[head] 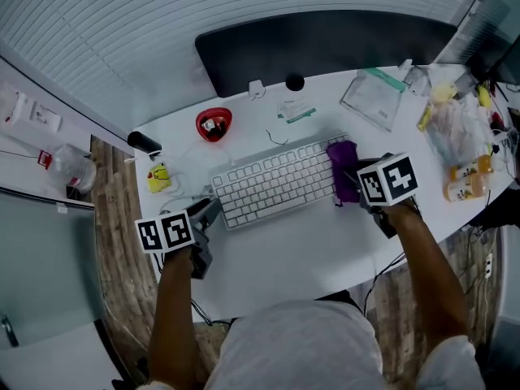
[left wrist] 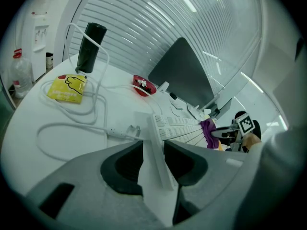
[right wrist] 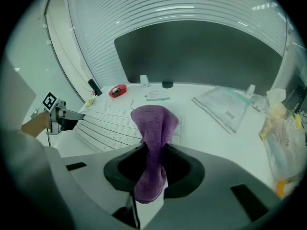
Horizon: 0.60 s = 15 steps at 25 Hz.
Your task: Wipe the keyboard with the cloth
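A white keyboard [head: 276, 181] lies slanted on the white table [head: 325, 250]. My left gripper [head: 213, 208] is at its left end. In the left gripper view the jaws of the left gripper [left wrist: 154, 169] are shut on the keyboard's [left wrist: 182, 126] near edge. A purple cloth [head: 344, 169] rests on the keyboard's right end, held by my right gripper [head: 351, 179]. Seen from the right gripper [right wrist: 152, 164], the cloth [right wrist: 152, 123] rises folded from between the shut jaws and hangs over the keys [right wrist: 108, 123].
A red bowl [head: 214, 123], a yellow packet [head: 159, 177] and a black cylinder [head: 145, 142] lie left of the keyboard, with a looped white cable [left wrist: 72, 123]. A clear plastic bag [head: 372, 96] and bottles [head: 467, 177] crowd the right. The table's front edge runs near my arms.
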Each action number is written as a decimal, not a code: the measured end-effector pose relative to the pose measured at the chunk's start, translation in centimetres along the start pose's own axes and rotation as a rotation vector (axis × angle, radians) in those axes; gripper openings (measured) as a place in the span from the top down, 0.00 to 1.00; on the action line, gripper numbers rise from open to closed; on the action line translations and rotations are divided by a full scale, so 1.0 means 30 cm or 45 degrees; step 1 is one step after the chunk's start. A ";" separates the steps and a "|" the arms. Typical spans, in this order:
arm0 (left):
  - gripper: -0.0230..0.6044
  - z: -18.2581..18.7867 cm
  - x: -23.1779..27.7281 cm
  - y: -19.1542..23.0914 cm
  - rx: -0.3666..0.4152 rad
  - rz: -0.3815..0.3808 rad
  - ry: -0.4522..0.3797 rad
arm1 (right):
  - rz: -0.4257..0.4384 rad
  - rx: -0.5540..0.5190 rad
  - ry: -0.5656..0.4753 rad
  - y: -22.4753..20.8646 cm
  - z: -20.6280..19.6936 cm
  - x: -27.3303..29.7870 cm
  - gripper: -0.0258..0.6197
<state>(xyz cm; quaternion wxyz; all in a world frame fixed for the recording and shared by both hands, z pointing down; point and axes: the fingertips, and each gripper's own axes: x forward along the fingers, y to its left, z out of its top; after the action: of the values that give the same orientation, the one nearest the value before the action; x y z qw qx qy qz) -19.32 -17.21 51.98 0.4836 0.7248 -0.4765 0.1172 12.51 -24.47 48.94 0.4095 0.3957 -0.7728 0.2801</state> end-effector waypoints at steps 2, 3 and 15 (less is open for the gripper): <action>0.73 0.000 0.000 -0.001 0.001 0.003 0.003 | -0.041 0.017 0.007 -0.061 -0.017 -0.020 0.83; 0.73 -0.001 0.000 -0.001 0.002 0.004 0.003 | -0.058 0.027 0.008 -0.085 -0.024 -0.028 0.83; 0.73 0.002 0.004 0.001 0.009 -0.007 0.000 | 0.267 0.039 -0.243 0.402 0.107 -0.107 0.83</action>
<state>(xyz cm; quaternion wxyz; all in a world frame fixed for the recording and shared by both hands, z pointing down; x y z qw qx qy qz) -19.30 -17.33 52.03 0.4813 0.7279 -0.4739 0.1177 2.17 -19.28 43.24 0.2965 0.3440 -0.8409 0.2943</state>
